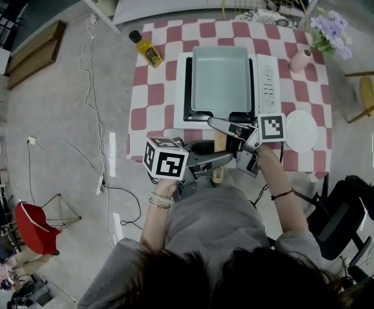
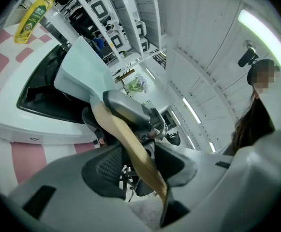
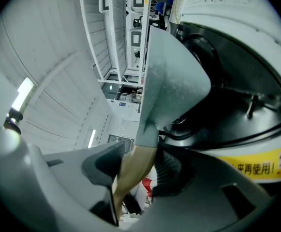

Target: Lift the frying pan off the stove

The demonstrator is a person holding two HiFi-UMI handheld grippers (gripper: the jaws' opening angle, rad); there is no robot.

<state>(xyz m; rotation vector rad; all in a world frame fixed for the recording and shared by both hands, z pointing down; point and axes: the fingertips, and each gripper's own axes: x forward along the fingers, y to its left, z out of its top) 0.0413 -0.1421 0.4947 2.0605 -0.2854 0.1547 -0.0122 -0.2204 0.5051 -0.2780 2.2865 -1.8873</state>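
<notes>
Obs.: the frying pan (image 1: 222, 82), pale green and rectangular, sits in the black burner well of the white stove (image 1: 266, 82) on the checked tabletop (image 1: 154, 95). No view shows a gap under it, so I judge it is not yet lifted. Its wooden handle (image 2: 125, 139) sticks out over the near edge towards the person, so both tools come in from that side.

Right tool (image 3: 138, 167): it sits at the pan end of the handle, just below the grey ferrule. Both ribbed pads meet the wood, so I read it as clamped on the handle. Gripping close to the pan body keeps the lever short and should carry most of the weight.

Left tool (image 2: 139, 166): it is further out along the same handle, towards the free end. The wood runs between its jaws and lies against one pad, with a slit of daylight beside the other. The jaws stand apart and are not gripping. Likely purpose: a second hold to keep the pan from rolling or drooping about the first grip.

Judgement: this is the grasp stage, before the lift. The left tool needs to bite before any rise. Lifting on one clamp risks the wood twisting in the pads and the pan tipping onto the burner frame.

Nearby: the oil bottle (image 1: 149, 49) and plate (image 1: 300, 131) are well apart from the pan.
</notes>
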